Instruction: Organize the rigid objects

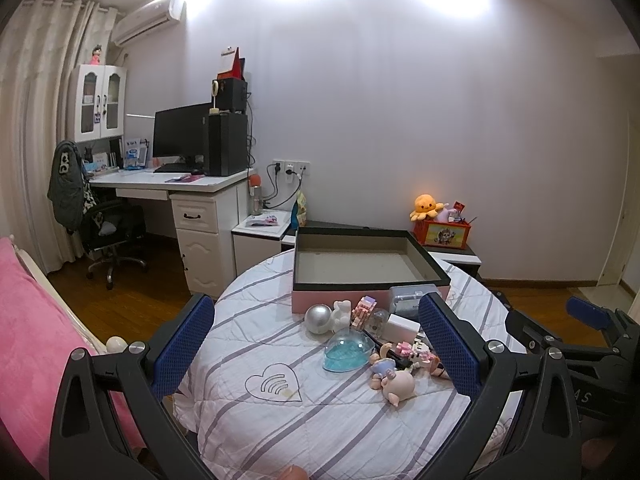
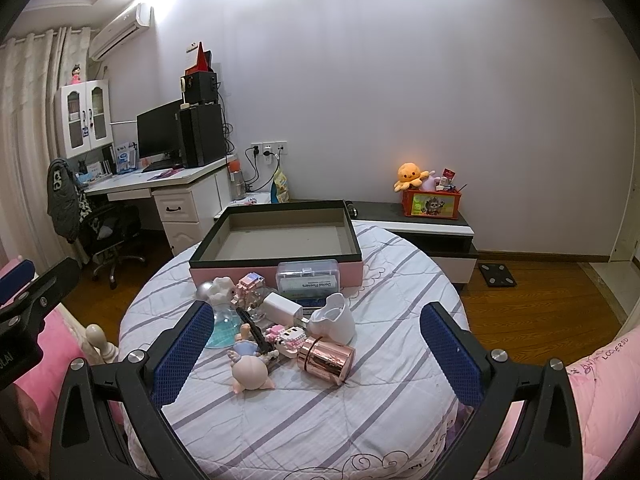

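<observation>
A pink box with a black rim (image 1: 436,264) (image 2: 200,254) stands open and empty at the far side of a round quilt-covered table (image 1: 280,432) (image 2: 320,420). In front of it lies a heap of small objects: a silver ball (image 1: 318,318), a blue heart-shaped case (image 1: 347,352), a doll figure (image 1: 394,384) (image 2: 250,368), a white charger (image 2: 282,307), a rose-gold cylinder (image 2: 326,360), a white cup (image 2: 334,318) and a clear plastic box (image 2: 308,276). My left gripper (image 1: 316,352) is open above the heap. My right gripper (image 2: 316,354) is open above it too; it also shows in the left wrist view (image 1: 592,320).
A white desk (image 1: 172,184) with a monitor and an office chair (image 1: 108,232) stands at the back left. A low cabinet (image 2: 420,224) with a red toy crate (image 2: 432,204) is behind the table. Pink bedding (image 1: 32,320) lies on the left and pink fabric (image 2: 600,380) on the right.
</observation>
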`<state>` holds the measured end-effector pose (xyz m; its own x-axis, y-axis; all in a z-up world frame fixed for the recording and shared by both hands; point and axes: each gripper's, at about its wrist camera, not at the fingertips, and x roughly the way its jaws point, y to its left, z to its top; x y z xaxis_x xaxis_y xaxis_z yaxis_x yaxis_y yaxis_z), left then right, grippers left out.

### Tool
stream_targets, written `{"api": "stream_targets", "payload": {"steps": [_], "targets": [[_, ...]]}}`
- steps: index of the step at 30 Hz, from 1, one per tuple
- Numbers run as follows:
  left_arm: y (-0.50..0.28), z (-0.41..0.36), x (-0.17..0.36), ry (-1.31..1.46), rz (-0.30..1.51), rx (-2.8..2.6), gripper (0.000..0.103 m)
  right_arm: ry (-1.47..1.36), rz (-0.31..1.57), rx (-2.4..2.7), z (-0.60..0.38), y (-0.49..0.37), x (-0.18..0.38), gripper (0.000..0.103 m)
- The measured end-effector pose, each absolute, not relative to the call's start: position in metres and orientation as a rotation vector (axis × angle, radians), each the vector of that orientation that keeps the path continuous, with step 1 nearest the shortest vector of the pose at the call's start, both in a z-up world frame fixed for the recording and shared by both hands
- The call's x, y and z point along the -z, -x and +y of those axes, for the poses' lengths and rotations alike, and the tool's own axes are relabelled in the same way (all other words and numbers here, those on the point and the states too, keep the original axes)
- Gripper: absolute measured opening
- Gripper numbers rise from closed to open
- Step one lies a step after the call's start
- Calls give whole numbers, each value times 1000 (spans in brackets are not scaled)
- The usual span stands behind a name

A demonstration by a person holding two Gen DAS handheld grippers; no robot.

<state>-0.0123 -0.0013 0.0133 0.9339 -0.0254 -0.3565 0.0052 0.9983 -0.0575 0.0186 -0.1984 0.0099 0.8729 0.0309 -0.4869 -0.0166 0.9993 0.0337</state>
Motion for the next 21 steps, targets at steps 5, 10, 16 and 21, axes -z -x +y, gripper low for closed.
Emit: {"api": "stream_targets", "payload": {"steps": [5, 10, 16, 21], "targets": [[10, -1, -11, 62, 373, 15, 103, -37, 518, -19, -203, -22, -9, 103], [10, -1, -11, 61, 373, 16, 103, -37, 521, -19, -203, -23, -7, 103], [9, -1, -9, 62, 375, 15, 103, -33, 522, -24, -202, -24, -3, 103], [-5, 0, 14, 65, 429, 6, 103, -22, 557, -20, -203, -33, 12, 103]]}}
